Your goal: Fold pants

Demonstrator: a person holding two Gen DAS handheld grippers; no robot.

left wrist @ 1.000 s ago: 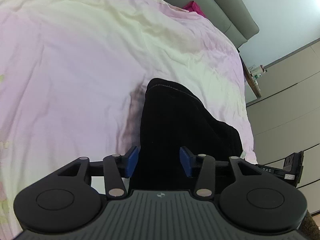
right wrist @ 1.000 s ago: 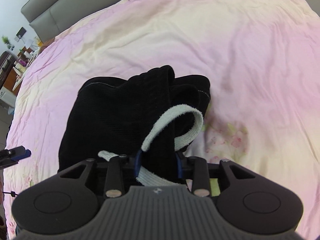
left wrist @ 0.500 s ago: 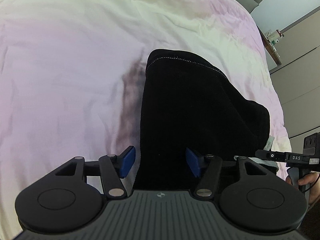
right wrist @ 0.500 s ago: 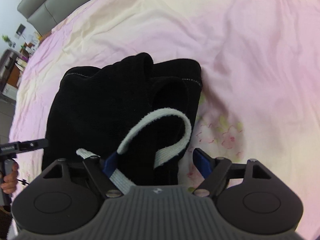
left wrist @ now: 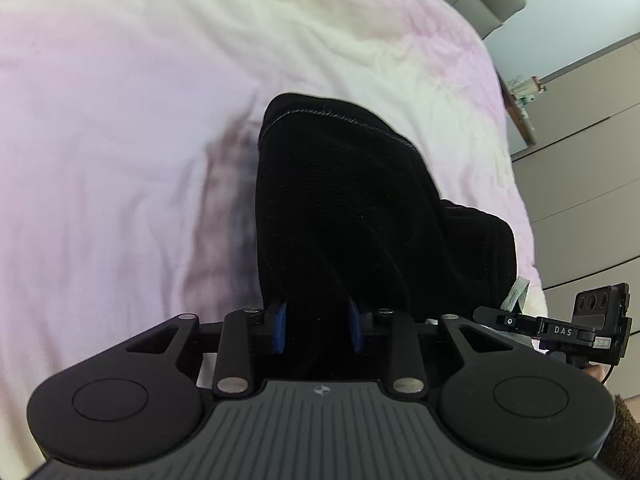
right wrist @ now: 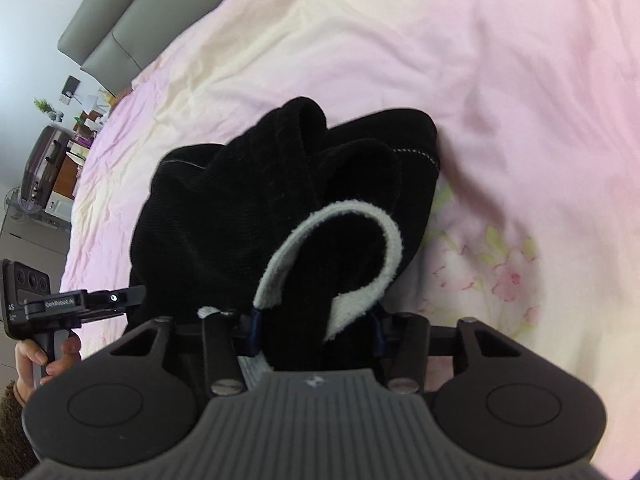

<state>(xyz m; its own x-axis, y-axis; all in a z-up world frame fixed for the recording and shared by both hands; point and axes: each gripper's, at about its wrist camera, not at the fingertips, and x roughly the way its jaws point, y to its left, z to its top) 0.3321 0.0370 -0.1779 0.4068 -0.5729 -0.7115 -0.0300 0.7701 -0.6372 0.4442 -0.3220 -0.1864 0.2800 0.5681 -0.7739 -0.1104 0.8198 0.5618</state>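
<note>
While jaws close: bunched pants (left wrist: 344,216)

Both tools point steeply downward, side by side. The left tool (left wrist: 319,326) is closing, its blue pads (left wrist: 280,326) pinching dark cloth between them. The right tool (right wrist: 316,330) is closing too, with fabric between its jaws. A hand (right wrist: 34,360) grips the left tool's handle.

- "DAS" in pale letters stands on the black camera mount (left wrist: 568,330) of the other gripper, at the near right edge of the left wrist view.
- "GenRobot.AI" stands on the bar of the black mount (right wrist: 60,303) at the near left of the right wrist view; beside it, the cut-off letters "AS".
</note>
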